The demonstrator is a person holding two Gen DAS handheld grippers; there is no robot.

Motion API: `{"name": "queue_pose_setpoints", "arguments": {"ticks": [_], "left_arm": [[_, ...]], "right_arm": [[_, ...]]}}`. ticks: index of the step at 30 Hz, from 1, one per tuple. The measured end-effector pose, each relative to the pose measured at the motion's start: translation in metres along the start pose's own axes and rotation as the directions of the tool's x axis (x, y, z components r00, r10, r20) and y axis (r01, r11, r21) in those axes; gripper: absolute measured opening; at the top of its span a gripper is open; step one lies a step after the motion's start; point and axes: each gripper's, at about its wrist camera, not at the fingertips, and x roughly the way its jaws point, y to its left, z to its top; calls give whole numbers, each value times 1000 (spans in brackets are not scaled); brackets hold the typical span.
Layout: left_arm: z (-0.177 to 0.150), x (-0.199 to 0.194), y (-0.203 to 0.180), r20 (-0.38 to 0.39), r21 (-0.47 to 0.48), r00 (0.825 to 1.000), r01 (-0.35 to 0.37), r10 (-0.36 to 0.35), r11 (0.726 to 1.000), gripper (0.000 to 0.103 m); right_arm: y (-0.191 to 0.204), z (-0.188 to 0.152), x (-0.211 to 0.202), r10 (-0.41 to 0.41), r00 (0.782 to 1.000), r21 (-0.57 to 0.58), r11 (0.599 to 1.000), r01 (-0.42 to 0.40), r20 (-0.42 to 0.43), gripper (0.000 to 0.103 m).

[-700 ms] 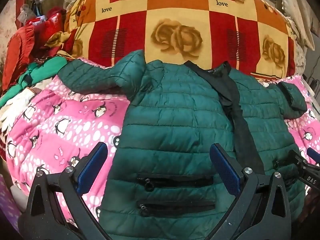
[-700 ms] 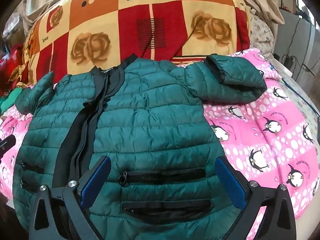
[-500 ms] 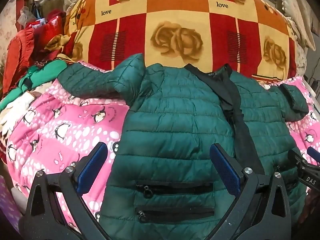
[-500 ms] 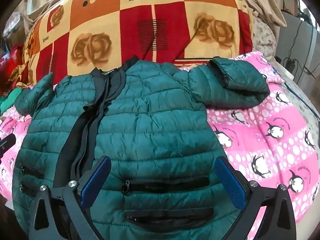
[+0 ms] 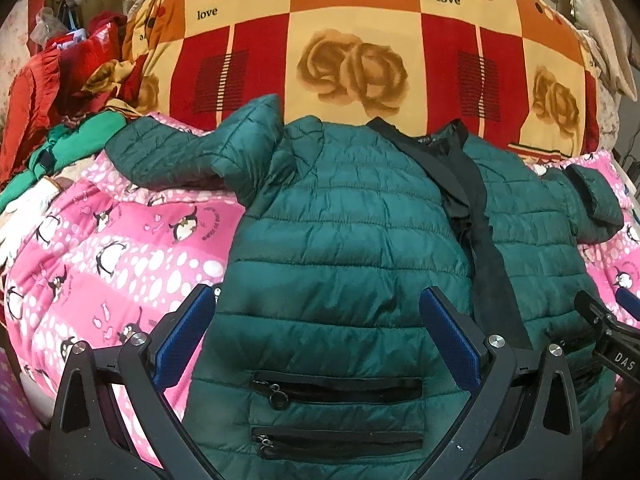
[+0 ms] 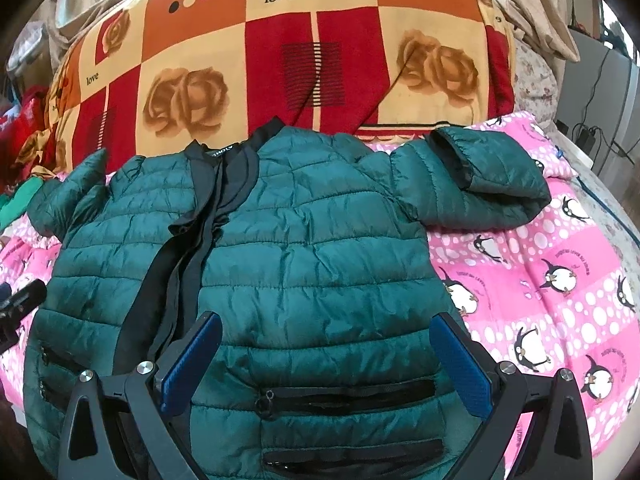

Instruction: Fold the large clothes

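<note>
A dark green quilted jacket lies spread out, front side up, on a pink bed cover with penguins; its collar points toward a big red, orange and cream quilt with roses that is piled behind it, and its hem is near the cameras; a black zipper band runs down the middle of the jacket, and two zipped pockets sit one above the other on the front panel near the hem; one sleeve stretches out flat over the pink cover, and the other sleeve is bent back on itself, with the cuff opening turned toward the collar; the left hand-held gripper hangs above the lower part of the jacket with its jaws wide apart, and nothing is between its blue pads; the right hand-held gripper is also wide open above the other front panel, with nothing between its pads and not touching the cloth; some red and green clothes are heaped beside the bed cover, at the far left in the left wrist view.
</note>
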Motion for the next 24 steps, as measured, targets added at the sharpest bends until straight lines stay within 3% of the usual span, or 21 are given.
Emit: {"name": "queue_pose_setpoints", "arguments": {"ticks": [24], "left_arm": [[-8, 20, 2, -31, -11, 999, -23, 22, 1000, 102]], "right_arm": [[3, -5, 20, -1, 1000, -6, 1000, 1, -4, 103]]}}
